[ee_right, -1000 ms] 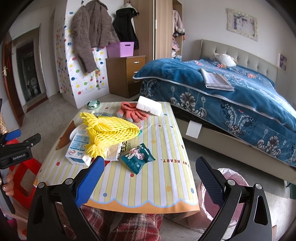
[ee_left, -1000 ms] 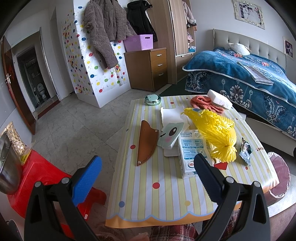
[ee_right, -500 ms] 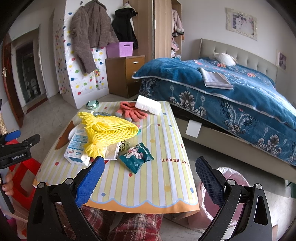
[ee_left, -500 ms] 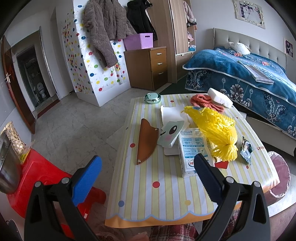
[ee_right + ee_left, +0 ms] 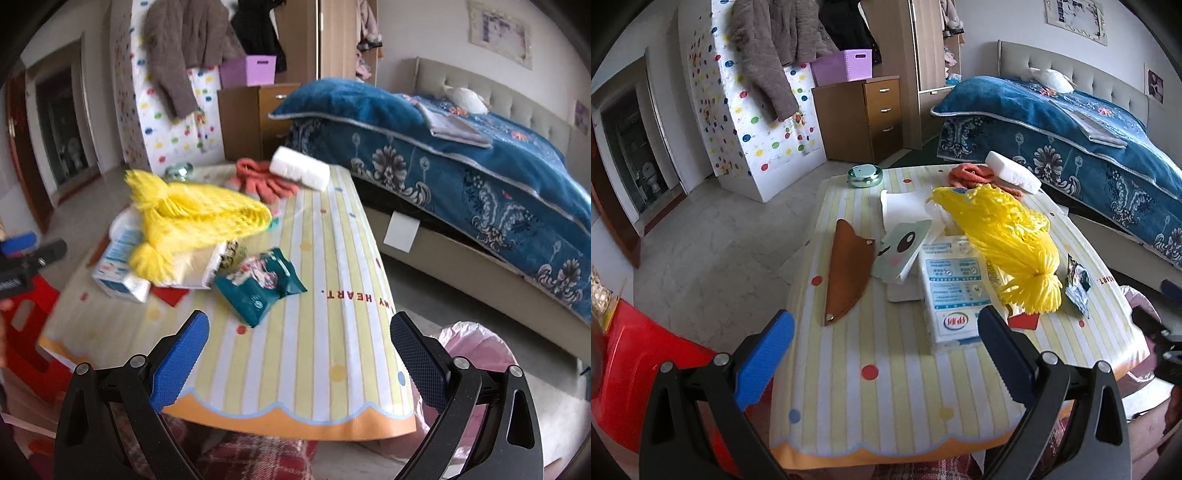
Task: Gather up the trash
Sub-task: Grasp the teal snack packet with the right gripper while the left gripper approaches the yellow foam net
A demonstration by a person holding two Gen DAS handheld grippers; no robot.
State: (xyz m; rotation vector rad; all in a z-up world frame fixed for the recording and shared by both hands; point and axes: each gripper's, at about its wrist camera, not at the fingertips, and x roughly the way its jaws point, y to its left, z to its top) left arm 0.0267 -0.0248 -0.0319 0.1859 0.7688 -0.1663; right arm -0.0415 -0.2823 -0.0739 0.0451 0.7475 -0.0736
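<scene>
Two grippers, left gripper (image 5: 882, 325) and right gripper (image 5: 300, 332), hover spread wide, empty. Approach the green wrapper (image 5: 260, 281) flat; its near edge looks blurred, beside the yellow net (image 5: 199, 218) on the desk (image 5: 332, 347).

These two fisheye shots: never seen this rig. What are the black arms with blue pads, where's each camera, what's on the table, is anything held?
There is no robot. A person holds one hand-held claw in each hand, and a camera on each looks forward along its two fingers.

The left wrist view shows the left claw, open and empty. The right wrist view shows the right claw, also open and empty.

Both look over a striped table. On it lie a yellow mesh net, a white tissue pack partly under the net, a teal snack wrapper, a brown leather sheath, orange gloves and a white foam block.

A pink-lined bin stands beside the table on the right.
</scene>
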